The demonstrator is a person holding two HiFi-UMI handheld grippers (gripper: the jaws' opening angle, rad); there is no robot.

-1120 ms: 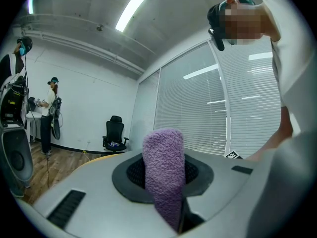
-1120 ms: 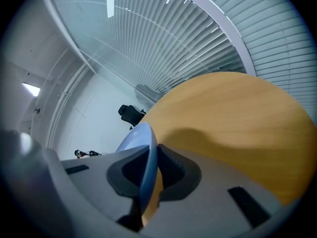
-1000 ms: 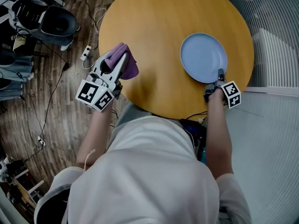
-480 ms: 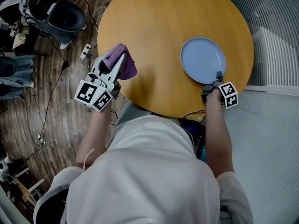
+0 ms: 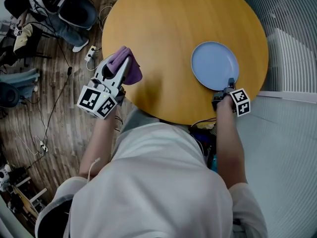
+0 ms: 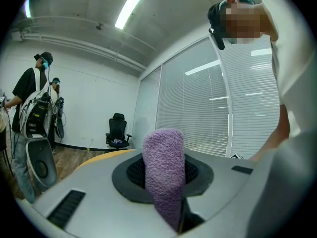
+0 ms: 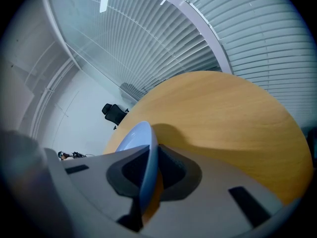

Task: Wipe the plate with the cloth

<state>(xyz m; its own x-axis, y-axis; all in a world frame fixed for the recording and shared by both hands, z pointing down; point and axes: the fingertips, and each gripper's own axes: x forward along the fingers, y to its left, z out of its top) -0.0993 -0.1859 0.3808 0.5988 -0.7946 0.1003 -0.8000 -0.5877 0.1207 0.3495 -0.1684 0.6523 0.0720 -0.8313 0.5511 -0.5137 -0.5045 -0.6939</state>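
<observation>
Purple cloth [image 5: 132, 73]: a fuzzy wad that stands up from between the jaws of the left gripper [image 5: 125, 66], over the near left edge of the table.
Left gripper: clamped on the cloth and held roughly level, with its marker cube towards the person.
Pale blue plate [image 5: 214, 65]: on the right part of the round wooden table [image 5: 168, 24], well apart from the cloth.
Right gripper [image 5: 231, 82]: closed on the plate's near rim, one jaw on each face. The right gripper view shows the rim edge-on between the pads. The gripper slants downward.
Plate's lie: whether it rests flat or is tipped up cannot be told.
Surroundings: white slatted blinds [image 5: 292, 19] on the right, plank floor [image 5: 59, 118] with cables on the left, and a black office chair [image 6: 118, 130] by the far wall.
</observation>
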